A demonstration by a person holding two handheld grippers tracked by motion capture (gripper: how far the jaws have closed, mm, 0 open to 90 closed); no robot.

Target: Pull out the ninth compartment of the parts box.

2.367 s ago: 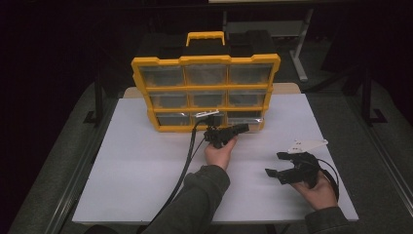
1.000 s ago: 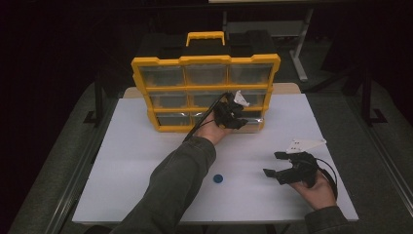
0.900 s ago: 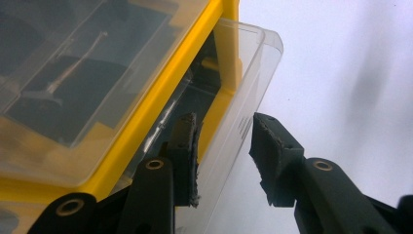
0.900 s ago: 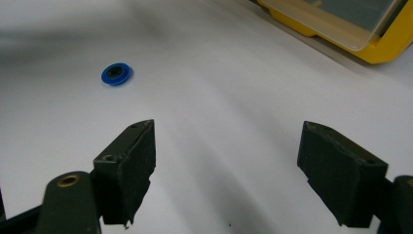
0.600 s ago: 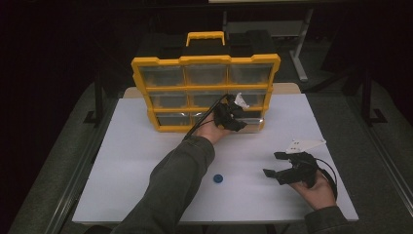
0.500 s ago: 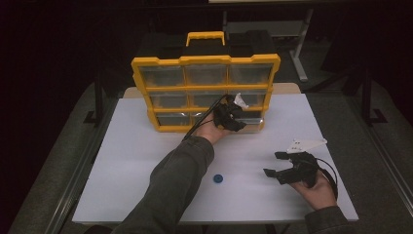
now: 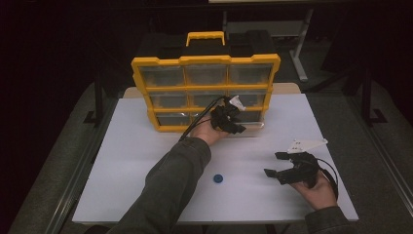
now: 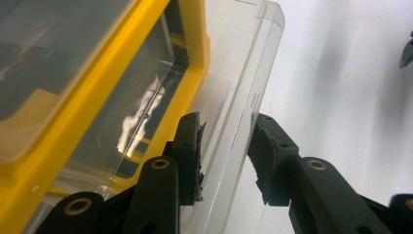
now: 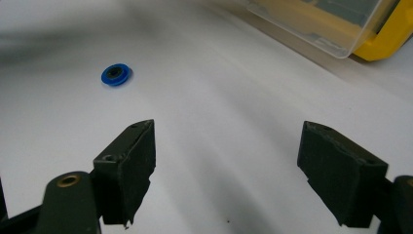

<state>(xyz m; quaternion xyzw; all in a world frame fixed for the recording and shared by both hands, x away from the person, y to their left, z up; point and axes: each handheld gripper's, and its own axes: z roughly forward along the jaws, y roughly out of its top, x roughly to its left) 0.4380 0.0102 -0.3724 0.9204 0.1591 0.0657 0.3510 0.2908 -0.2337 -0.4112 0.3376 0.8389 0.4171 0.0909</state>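
Note:
A yellow organizer (image 7: pixel 204 61) with clear drawers stands upright at the back of the white table (image 7: pixel 122 161). Its bottom right drawer (image 7: pixel 254 125) (image 8: pixel 238 73) (image 9: pixel 311 24) is pulled out a little. My left gripper (image 7: pixel 234 122) (image 8: pixel 224 122) straddles that drawer's clear front wall, one pad inside and one outside. Its jaws have just been closing and the pads sit against the wall. A small blue disc (image 7: pixel 217 179) (image 9: pixel 116 75) lies on the table by the left sleeve. My right gripper (image 7: pixel 272 165) (image 9: pixel 228 129) rests low at the front right, open and with nothing between its pads.
The organizer has a yellow carry handle (image 7: pixel 205 36) on top, and dark furniture stands behind it. White tabletop stretches to the left of the left forearm (image 7: pixel 170 185). The floor around the table is dark.
The left gripper has moved from the front of the bottom middle drawer up and right to the bottom right drawer. The blue disc has come into sight on the table. The right gripper stayed put.

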